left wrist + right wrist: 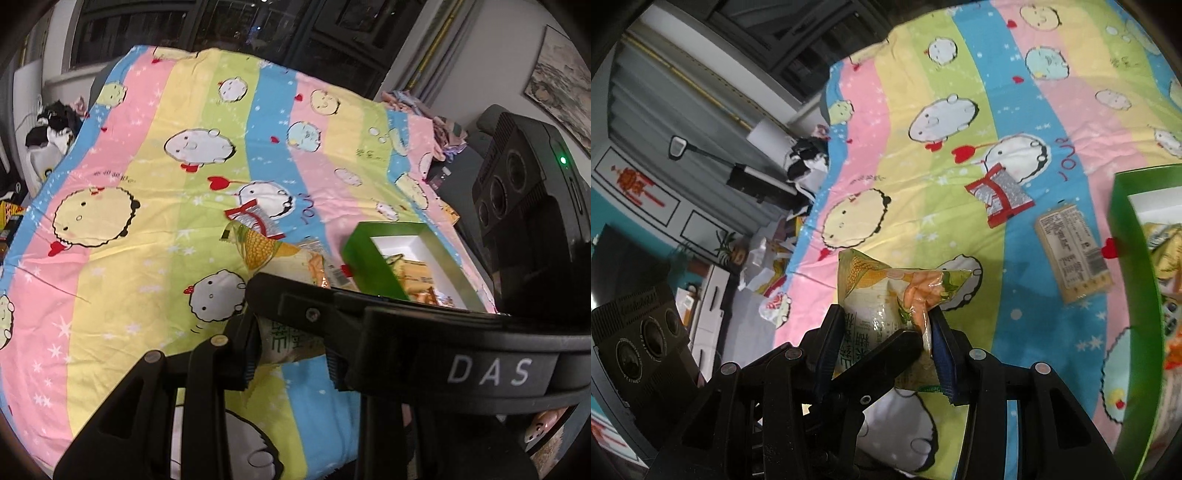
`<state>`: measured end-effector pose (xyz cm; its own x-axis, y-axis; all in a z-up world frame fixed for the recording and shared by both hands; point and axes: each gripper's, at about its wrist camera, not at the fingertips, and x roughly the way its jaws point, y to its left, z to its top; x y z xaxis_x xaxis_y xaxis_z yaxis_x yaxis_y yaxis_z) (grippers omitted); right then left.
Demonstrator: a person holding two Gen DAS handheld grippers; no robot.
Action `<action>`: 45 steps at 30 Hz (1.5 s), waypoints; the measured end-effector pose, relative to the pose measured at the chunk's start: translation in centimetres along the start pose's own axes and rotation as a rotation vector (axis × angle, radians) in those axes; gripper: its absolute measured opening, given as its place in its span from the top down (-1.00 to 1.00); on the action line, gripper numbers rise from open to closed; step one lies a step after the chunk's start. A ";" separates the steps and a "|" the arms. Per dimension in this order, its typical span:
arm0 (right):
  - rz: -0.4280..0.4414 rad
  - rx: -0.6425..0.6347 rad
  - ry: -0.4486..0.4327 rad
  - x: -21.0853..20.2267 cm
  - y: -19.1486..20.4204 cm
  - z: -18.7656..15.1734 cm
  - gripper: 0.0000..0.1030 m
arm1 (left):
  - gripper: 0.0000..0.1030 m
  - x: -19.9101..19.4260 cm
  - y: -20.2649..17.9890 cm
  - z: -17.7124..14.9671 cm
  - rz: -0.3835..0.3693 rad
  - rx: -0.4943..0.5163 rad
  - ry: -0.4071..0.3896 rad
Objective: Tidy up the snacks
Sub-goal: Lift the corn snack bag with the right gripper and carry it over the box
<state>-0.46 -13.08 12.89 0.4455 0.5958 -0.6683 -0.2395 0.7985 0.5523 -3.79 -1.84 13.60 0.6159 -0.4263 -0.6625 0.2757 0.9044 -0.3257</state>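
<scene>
Snacks risked spilling: you had both left tongs (291, 354) and right tongs (886, 343) pinching one corn-print bag (886, 291), which could tear.

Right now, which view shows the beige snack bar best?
The right wrist view: the beige snack bar lies fully visible on the bedsheet, left of the green box. In the left wrist view I cannot pick it out.

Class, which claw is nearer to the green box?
Right, narrowly. Both grip the corn snack bag: the right claw is on the side facing the green box, and the left claw reaches in from the far side.
</scene>
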 end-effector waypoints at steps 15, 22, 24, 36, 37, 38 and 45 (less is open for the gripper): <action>-0.049 0.027 -0.167 -8.0 -1.8 -1.5 0.07 | 0.46 -1.4 -6.8 0.0 -0.095 0.141 -0.052; -0.078 0.073 -0.245 -11.3 -4.4 -2.1 0.07 | 0.46 -0.2 -10.6 0.5 -0.148 0.220 -0.045; -0.089 0.087 -0.263 -12.1 -5.2 -2.3 0.07 | 0.46 0.4 -11.8 0.5 -0.166 0.241 -0.041; -0.170 0.212 -0.348 -16.2 -11.1 -3.3 0.07 | 0.46 4.8 -17.4 0.2 -0.283 0.337 0.029; -0.174 0.225 -0.350 -16.3 -11.6 -3.4 0.07 | 0.46 5.2 -17.9 0.1 -0.289 0.344 0.041; -0.178 0.239 -0.350 -16.4 -12.2 -3.4 0.07 | 0.46 5.5 -18.1 0.0 -0.294 0.349 0.050; -0.202 0.306 -0.348 -16.6 -15.0 -4.0 0.06 | 0.46 8.2 -19.9 -0.5 -0.328 0.365 0.112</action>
<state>-7.75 -34.58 13.74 0.7307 0.3260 -0.5998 0.1222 0.8020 0.5847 -4.55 -23.32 14.28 0.3762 -0.6704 -0.6396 0.6941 0.6612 -0.2847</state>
